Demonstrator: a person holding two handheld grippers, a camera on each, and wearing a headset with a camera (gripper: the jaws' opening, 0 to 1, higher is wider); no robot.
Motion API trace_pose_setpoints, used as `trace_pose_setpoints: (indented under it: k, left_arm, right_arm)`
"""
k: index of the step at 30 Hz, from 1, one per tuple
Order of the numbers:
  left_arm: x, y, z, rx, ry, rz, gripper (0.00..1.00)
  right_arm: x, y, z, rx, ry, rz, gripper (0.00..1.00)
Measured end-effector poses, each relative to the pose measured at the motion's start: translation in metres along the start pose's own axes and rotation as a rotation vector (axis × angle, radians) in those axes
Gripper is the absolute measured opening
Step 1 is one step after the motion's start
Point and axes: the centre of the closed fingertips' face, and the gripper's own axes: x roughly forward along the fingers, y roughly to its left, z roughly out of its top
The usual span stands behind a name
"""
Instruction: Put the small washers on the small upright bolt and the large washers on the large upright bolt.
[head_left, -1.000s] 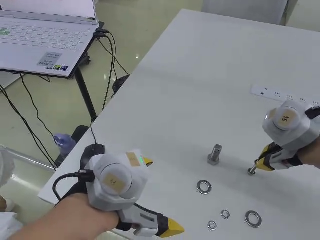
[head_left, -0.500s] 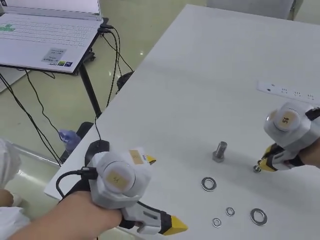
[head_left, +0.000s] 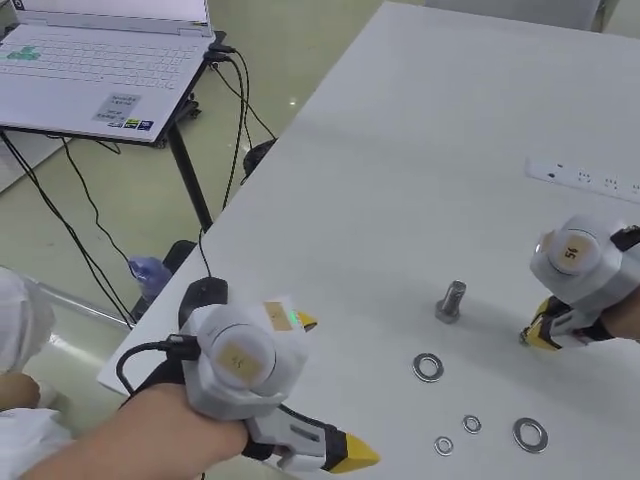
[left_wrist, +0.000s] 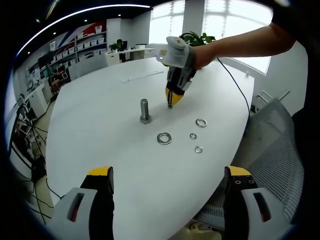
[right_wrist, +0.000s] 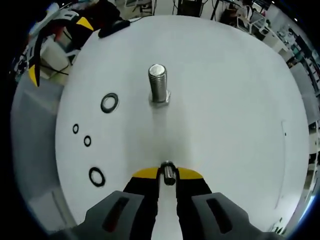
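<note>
At right gripper (right_wrist: 168, 176): clamped on small silver steel bolt (right_wrist: 168, 172) (standing upright).
Left gripper (left_wrist: 168, 172): gaping, empty.
Risk: I release crookedly, bolt topples.

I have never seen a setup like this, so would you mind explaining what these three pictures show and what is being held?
There is no robot here: a person holds a two-jaw gripper in each hand. The head view comes from a headset camera looking down at the white table. The two round pictures come from a camera riding on each gripper, looking along its jaws. The left gripper is open and holds nothing. The right gripper has its jaws closed on the small bolt, which is upright. The large bolt stands nearby, and two large washers and two small washers lie flat. A laptop sits beside the table.
</note>
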Motion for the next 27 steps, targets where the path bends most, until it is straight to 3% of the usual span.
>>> trace_pose_setpoints:
  k: [27]
  left_arm:
    - [-0.0032, -0.0043, -0.0055, 0.003, 0.019, -0.014, 0.87]
  right_arm:
    - [0.0048, 0.0019, 0.0008, 0.007, 0.009, 0.004, 0.13]
